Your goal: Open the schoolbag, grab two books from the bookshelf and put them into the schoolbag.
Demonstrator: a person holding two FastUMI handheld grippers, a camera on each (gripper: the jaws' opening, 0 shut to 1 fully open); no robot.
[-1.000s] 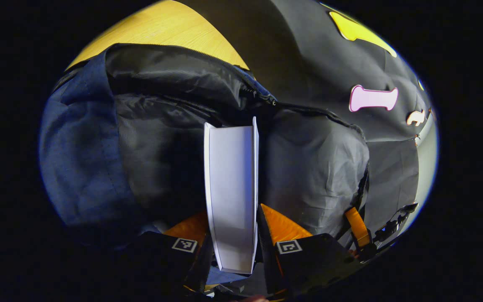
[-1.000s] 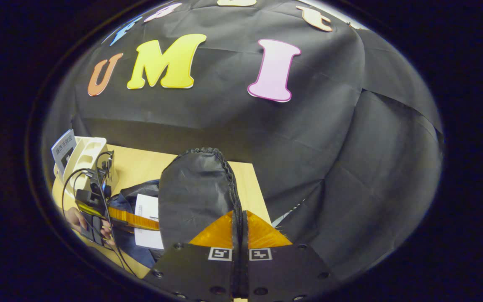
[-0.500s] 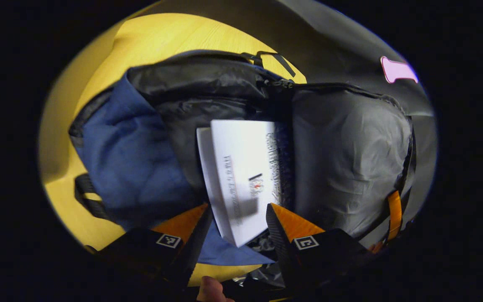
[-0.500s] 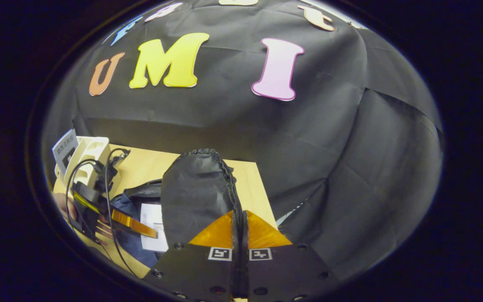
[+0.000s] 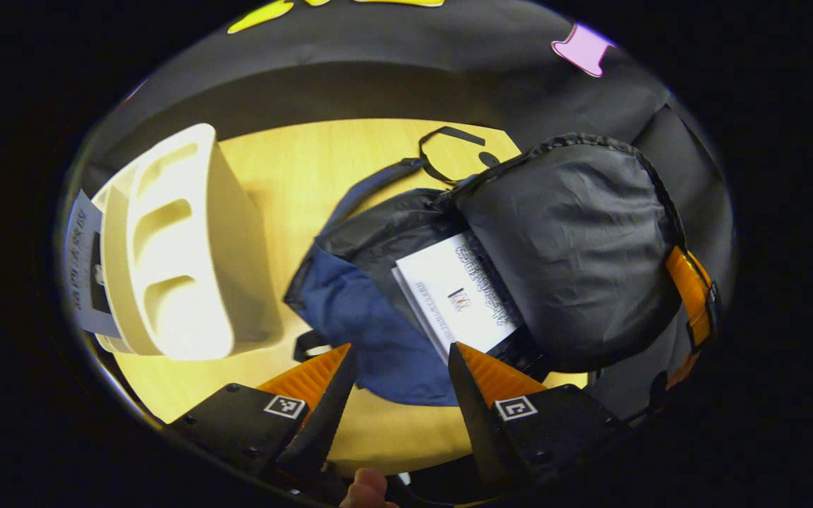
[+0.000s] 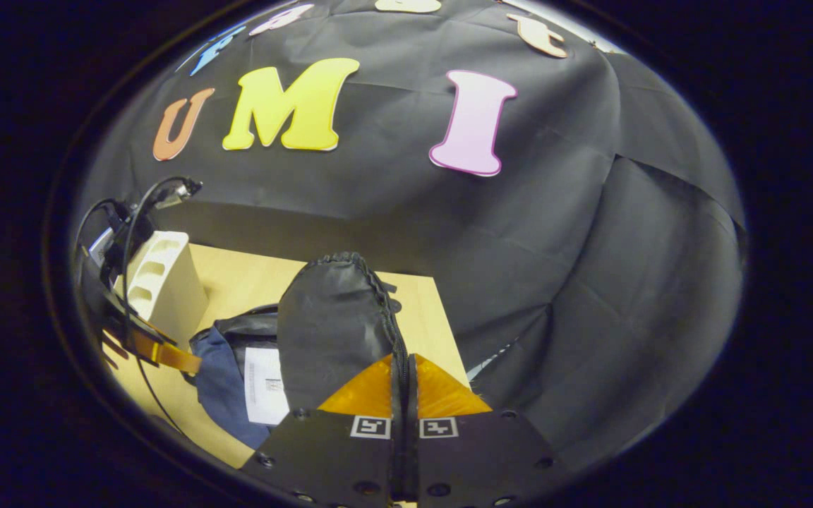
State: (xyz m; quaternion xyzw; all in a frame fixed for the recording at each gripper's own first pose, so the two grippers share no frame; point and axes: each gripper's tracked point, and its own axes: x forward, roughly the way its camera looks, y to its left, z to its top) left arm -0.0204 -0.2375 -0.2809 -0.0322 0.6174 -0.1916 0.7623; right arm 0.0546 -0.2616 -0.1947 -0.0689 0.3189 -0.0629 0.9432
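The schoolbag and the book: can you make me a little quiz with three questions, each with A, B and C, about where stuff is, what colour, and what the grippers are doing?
1. Where is the white book?
A. Inside the open schoolbag
B. On the floor
C. Between the left gripper's fingers

2. What colour is the schoolbag's outer cloth?
A. Red
B. Blue
C. Green

3. What is the right gripper doing?
A. Hanging open over the table
B. Holding a book
C. Pinching the bag's flap

Answers:
1 A, the book lies in the bag's mouth, under the raised flap.
2 B, blue cloth shows beside the black lining.
3 C, in the right gripper view its fingers are closed on the flap's zipper edge, holding it up, while the left gripper is open with nothing in it.
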